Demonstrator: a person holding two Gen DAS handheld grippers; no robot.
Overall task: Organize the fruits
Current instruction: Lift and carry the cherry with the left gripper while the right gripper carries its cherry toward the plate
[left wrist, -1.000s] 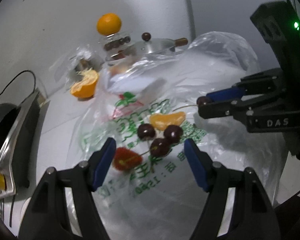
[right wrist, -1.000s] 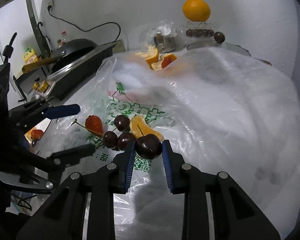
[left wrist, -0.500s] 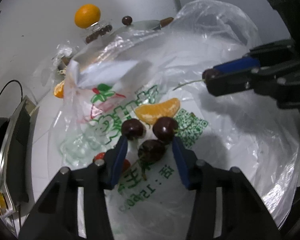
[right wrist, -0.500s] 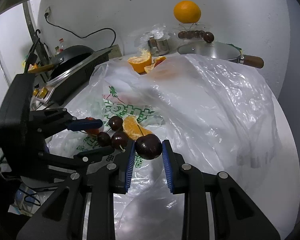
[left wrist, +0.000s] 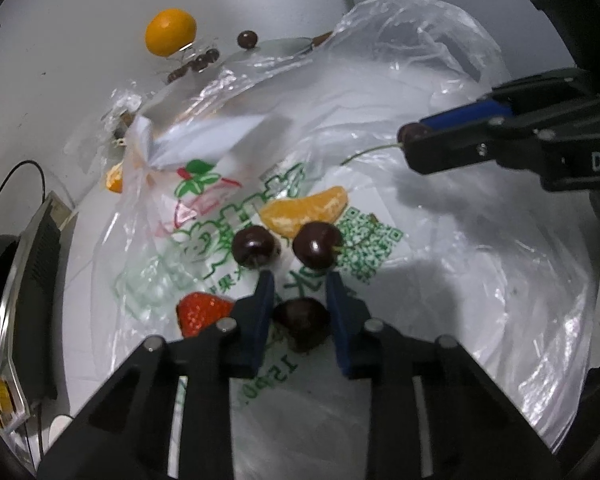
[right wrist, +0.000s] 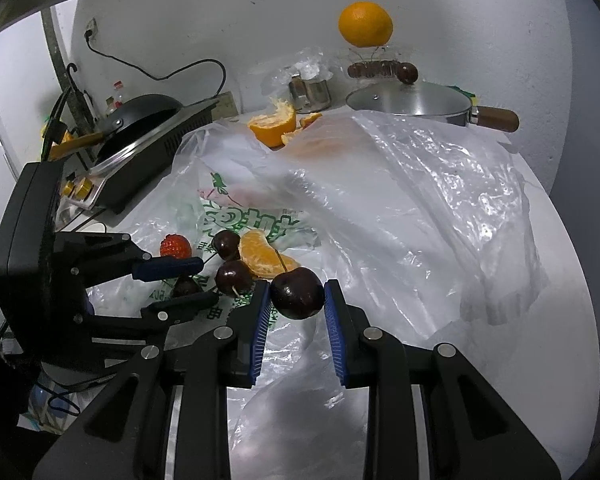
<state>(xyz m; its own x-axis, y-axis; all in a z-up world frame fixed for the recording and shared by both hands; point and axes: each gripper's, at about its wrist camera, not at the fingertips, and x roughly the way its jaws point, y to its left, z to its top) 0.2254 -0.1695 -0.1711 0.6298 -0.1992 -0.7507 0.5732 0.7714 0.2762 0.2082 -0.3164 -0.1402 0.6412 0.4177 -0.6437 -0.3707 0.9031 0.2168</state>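
Fruit lies on a printed plastic bag (left wrist: 440, 260): two dark cherries (left wrist: 256, 246), an orange segment (left wrist: 304, 214) and a strawberry (left wrist: 200, 312). My left gripper (left wrist: 299, 280) is low over the bag, its jaws closing on a third dark cherry (left wrist: 302, 320), with both blue pads against its sides. In the right wrist view that same left gripper (right wrist: 198, 282) sits at the left, and the cherry (right wrist: 186, 286) shows between its fingers. My right gripper (right wrist: 297, 292) is shut on another cherry (right wrist: 298, 294) by its sides, stem up, held above the bag.
A whole orange (right wrist: 365, 24) sits on a wire stand at the back wall, above a row of dark fruits. A lidded steel pot (right wrist: 412, 102) with a wooden handle, orange peel (right wrist: 274, 124), a metal cup (right wrist: 310, 92) and a cooktop with a black pan (right wrist: 140, 116) ring the bag.
My left gripper sank toward the bag and its jaws went from wide open to closed around the nearest cherry. The right gripper kept its cherry and stayed put.
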